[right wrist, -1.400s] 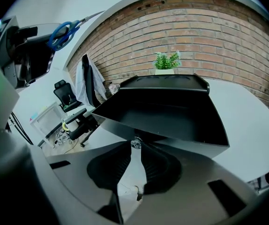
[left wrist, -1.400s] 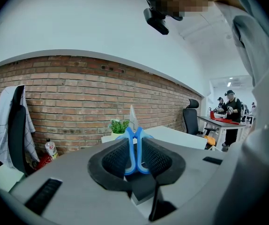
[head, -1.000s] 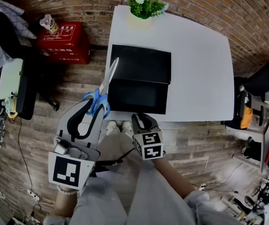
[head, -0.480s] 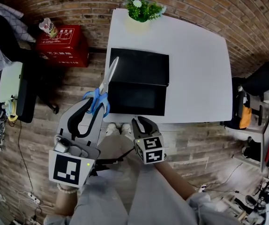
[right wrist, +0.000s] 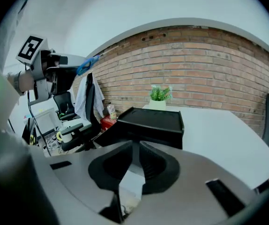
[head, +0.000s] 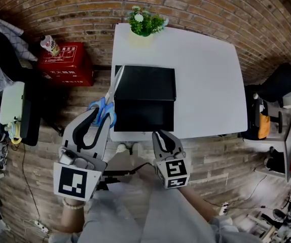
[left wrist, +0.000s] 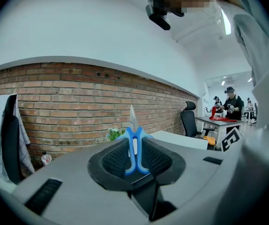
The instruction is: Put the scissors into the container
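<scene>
Scissors (head: 110, 96), blue-handled, are clamped by the handle loops in the left claw (head: 101, 118). In the left gripper view the two loops (left wrist: 133, 146) sit squeezed between the ribbed pads, with the blades closed together. Long axis runs from the handles, nearest the person, out to the blade tip. In the head view the tip points away from the person and leans slightly right. It crosses the left edge of the black container (head: 146, 99) there; contact with that edge cannot be told. In the left gripper view the blades stand up past the claw (left wrist: 134, 156) against the brick wall. Scissors are outside the container, along its left side at the left rim of the white tabletop (head: 211, 85). Container shows as two dark rectangular sections, far and near. Its interior is dark and no contents can be made out. From the right gripper view it is a shallow black tray with a raised rim (right wrist: 149, 122). Right claw (head: 165, 138) hangs off the tabletop's near edge, aimed at the container. Its pads (right wrist: 146, 161) are drawn together with nothing between them. A potted plant (head: 144, 22) stands at the tabletop's far edge.
</scene>
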The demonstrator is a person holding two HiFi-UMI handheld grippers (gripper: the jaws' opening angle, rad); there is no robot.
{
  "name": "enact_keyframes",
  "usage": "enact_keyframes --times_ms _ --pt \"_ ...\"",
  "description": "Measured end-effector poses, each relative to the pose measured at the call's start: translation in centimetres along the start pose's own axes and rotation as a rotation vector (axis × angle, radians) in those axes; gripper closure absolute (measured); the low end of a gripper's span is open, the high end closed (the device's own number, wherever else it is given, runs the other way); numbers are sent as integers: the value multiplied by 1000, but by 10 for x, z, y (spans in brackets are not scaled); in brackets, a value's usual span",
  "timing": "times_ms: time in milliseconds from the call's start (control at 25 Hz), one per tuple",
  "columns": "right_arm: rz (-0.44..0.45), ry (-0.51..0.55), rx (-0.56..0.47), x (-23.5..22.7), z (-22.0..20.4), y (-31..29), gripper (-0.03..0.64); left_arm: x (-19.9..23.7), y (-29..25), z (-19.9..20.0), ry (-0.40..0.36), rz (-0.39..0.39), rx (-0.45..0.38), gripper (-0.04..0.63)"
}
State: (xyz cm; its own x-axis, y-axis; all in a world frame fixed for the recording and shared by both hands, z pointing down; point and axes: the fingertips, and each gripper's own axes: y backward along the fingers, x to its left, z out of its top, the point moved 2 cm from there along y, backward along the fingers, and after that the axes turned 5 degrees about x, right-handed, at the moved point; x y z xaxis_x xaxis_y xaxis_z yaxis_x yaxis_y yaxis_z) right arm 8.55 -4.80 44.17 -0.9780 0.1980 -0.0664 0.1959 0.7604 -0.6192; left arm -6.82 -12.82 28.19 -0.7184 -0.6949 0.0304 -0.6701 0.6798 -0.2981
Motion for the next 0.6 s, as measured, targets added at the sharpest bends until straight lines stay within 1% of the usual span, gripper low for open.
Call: enact_keyframes --times_ms 240,440,600 --pt "-113 20 -159 -27 55 22 549 0 -2 17 -40 -16 -29 492" --pt "-189 18 -254 -50 91 41 549 -2 -5 28 -84 -31 -46 492" --pt "-226 -1 -310 -62 113 57 550 -4 -8 35 -106 -47 -54 492"
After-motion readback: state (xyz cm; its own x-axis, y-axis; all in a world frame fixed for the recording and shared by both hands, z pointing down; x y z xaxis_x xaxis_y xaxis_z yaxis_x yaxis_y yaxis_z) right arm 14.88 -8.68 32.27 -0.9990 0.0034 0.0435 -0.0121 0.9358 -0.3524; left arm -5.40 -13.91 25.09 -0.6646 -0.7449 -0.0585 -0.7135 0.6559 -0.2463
